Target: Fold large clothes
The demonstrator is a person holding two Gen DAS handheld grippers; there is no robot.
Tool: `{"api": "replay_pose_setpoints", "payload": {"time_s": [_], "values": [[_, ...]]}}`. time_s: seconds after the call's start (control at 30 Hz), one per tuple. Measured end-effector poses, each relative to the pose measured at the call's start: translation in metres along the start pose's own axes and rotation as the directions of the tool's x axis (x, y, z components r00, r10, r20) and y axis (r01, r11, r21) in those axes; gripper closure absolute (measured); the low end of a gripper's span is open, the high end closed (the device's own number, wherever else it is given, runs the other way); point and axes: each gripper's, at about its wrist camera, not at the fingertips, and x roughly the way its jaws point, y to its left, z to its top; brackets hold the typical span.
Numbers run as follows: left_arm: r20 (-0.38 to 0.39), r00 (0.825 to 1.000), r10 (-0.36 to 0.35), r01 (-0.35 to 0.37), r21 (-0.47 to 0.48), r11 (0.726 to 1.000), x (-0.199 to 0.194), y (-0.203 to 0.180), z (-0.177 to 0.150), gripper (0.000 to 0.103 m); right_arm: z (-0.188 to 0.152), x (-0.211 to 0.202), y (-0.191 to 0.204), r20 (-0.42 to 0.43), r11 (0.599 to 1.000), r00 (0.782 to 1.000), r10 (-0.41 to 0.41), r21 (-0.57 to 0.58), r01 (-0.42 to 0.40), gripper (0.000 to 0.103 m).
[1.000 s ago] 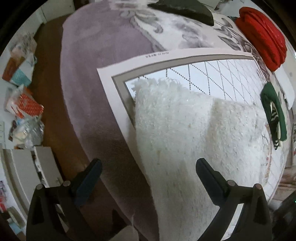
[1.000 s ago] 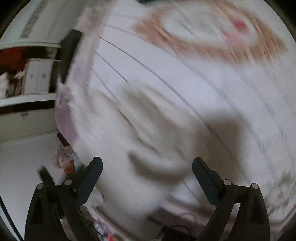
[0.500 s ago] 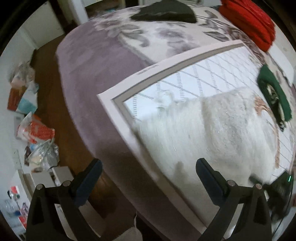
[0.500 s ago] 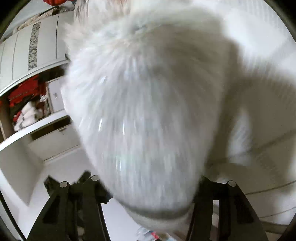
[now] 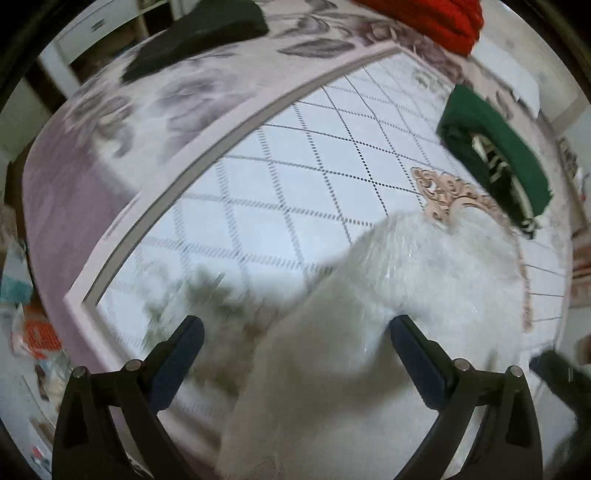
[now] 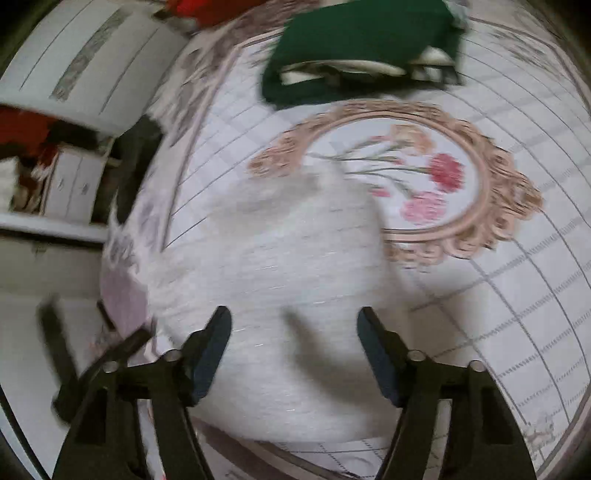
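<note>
Having dropped the white fluffy garment [image 6: 280,266], the right tool [image 6: 294,347] now gapes wide like the left tool [image 5: 295,350].

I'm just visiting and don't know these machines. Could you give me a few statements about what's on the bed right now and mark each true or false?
1. The left claw is open. True.
2. The fluffy white garment hangs in the air above the bed. False: it lies on the patterned bedspread.
3. A green garment lies beyond the white one. True.
4. The right claw is clamped on the green garment. False: its jaws are apart and hold nothing.
5. A red garment lies near the far edge of the bed. True.
</note>
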Motion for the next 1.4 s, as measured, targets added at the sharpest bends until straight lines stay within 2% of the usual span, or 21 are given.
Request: {"api": "replay_pose_setpoints", "payload": {"time_s": [0.07,0.17,0.33,0.37,0.43,0.5,0.6,0.67,0.77,0.8,0.87,0.9,0.97,1.03,1.07,1.1,1.13,1.17,1.23,1.37,1.4], "values": [[-0.048,0.998,0.028,-0.028,0.014,1.0,0.037,-0.008,0.017,0.0,0.006,0.024,0.013,-0.032,0.999,0.999,-0.027,-0.017,0.027,0.051],[-0.129,0.991,-0.024,0.022,-0.016,1.0,0.076,-0.005,0.025,0.0,0.016,0.069,0.008,-0.077,0.992,0.989,-0.127,-0.023,0.125,0.055],[-0.153,0.985,-0.083,0.079,-0.03,0.996,0.096,0.0,0.03,0.0,0.031,0.098,0.008,-0.111,0.985,0.979,-0.172,-0.006,0.172,0.053],[-0.155,0.983,-0.099,0.095,-0.032,0.995,0.093,0.003,0.03,0.0,0.035,0.1,0.008,-0.131,0.987,0.979,-0.156,0.0,0.158,0.051],[-0.138,0.979,-0.148,0.143,-0.043,0.989,0.074,0.015,0.029,0.0,0.037,0.085,0.004,-0.161,0.999,0.987,-0.027,0.029,0.032,0.033],[-0.116,0.975,-0.19,0.183,-0.063,0.981,0.054,0.028,0.023,0.0,0.031,0.06,-0.009,-0.148,0.996,0.986,0.072,0.064,-0.063,0.033],[-0.106,0.972,-0.211,0.206,-0.055,0.977,0.04,0.042,0.004,0.0,0.016,0.04,-0.042,-0.117,0.993,0.99,0.083,0.096,-0.071,0.013],[-0.154,0.959,-0.237,0.23,-0.058,0.971,0.057,0.045,-0.011,0.0,0.005,0.05,-0.074,-0.142,0.989,0.986,0.093,0.127,-0.075,0.011],[-0.198,0.92,-0.338,0.323,-0.107,0.94,0.082,0.043,-0.021,0.0,-0.004,0.097,-0.11,-0.22,0.958,0.944,0.247,0.203,-0.203,0.011],[-0.195,0.912,-0.36,0.344,-0.109,0.932,0.086,0.041,-0.022,0.0,-0.005,0.113,-0.114,-0.229,0.926,0.907,0.353,0.223,-0.304,0.011],[-0.169,0.91,-0.379,0.37,-0.079,0.926,0.087,0.033,-0.021,0.0,0.0,0.135,-0.108,-0.236,0.881,0.853,0.465,0.223,-0.418,0.009],[-0.157,0.909,-0.385,0.38,-0.064,0.923,0.087,0.03,-0.019,0.0,0.002,0.139,-0.104,-0.233,0.874,0.846,0.48,0.212,-0.438,0.007],[-0.12,0.907,-0.404,0.403,-0.035,0.915,0.082,0.024,-0.016,0.01,0.009,0.145,-0.091,-0.226,0.869,0.841,0.492,0.18,-0.461,0.009],[-0.079,0.914,-0.399,0.399,-0.009,0.917,0.075,0.021,-0.013,0.026,0.012,0.145,-0.085,-0.205,0.858,0.835,0.511,0.187,-0.479,0.034],[-0.058,0.919,-0.391,0.392,0.003,0.92,0.07,0.021,-0.01,0.031,0.014,0.149,-0.083,-0.19,0.845,0.826,0.53,0.199,-0.496,0.039],[-0.046,0.919,-0.392,0.393,0.008,0.92,0.065,0.021,-0.008,0.047,0.013,0.149,-0.08,-0.172,0.838,0.825,0.538,0.211,-0.503,0.043],[-0.046,0.9,-0.434,0.435,0.002,0.9,0.06,0.021,-0.005,0.075,0.012,0.147,-0.077,-0.157,0.832,0.824,0.544,0.228,-0.506,0.045],[-0.052,0.892,-0.449,0.45,-0.002,0.893,0.055,0.018,-0.004,0.077,0.011,0.147,-0.074,-0.148,0.824,0.819,0.554,0.241,-0.513,0.046],[-0.038,0.907,-0.419,0.421,0.044,0.906,0.046,0.008,-0.001,0.078,0.006,0.144,-0.068,-0.122,0.8,0.809,0.576,0.287,-0.527,0.048],[-0.04,0.907,-0.42,0.422,0.074,0.904,0.033,-0.015,0.013,0.079,0.005,0.134,-0.052,-0.069,0.743,0.772,0.632,0.338,-0.577,0.05],[-0.04,0.906,-0.422,0.424,0.08,0.902,0.031,-0.011,0.017,0.079,0.005,0.128,-0.049,-0.06,0.741,0.772,0.633,0.337,-0.581,0.05]]}}
